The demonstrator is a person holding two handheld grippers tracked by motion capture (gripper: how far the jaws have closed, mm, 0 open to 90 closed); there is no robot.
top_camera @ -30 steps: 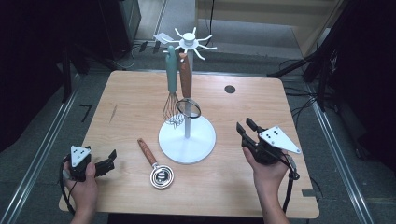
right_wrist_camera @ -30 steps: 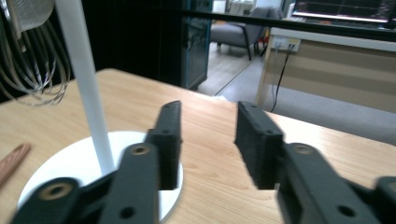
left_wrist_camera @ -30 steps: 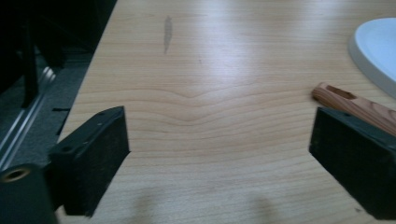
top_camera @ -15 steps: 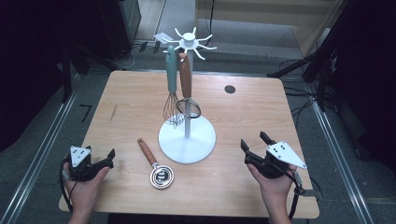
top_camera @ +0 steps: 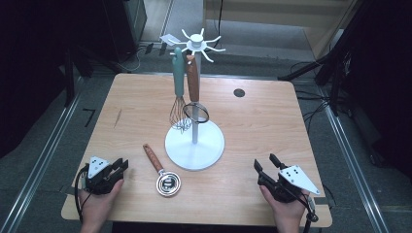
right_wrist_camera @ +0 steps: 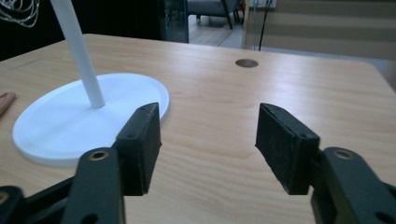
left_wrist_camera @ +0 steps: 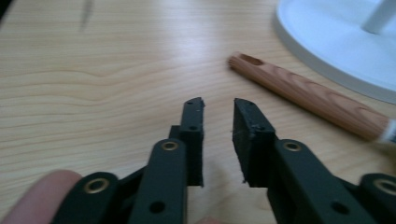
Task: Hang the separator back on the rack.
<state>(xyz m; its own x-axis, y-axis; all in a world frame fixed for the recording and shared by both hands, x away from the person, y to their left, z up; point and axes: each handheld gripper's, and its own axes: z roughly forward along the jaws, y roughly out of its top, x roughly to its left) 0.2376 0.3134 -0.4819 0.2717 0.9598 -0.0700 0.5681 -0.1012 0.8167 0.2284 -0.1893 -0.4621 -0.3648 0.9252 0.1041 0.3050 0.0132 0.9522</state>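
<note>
A light wooden desk [top_camera: 272,121] with rounded corners and a small dark round hole [top_camera: 238,92] near its far edge stands on a grey floor [top_camera: 43,141]. Metal rails [top_camera: 46,155] run along the floor on both sides. Black cables [top_camera: 311,109] trail at the right, and dark equipment [top_camera: 121,22] stands behind.

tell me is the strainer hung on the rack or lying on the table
Lying on the table. The strainer lies flat on the wood beside the rack base, near the left gripper, which is open and not touching it.
</note>
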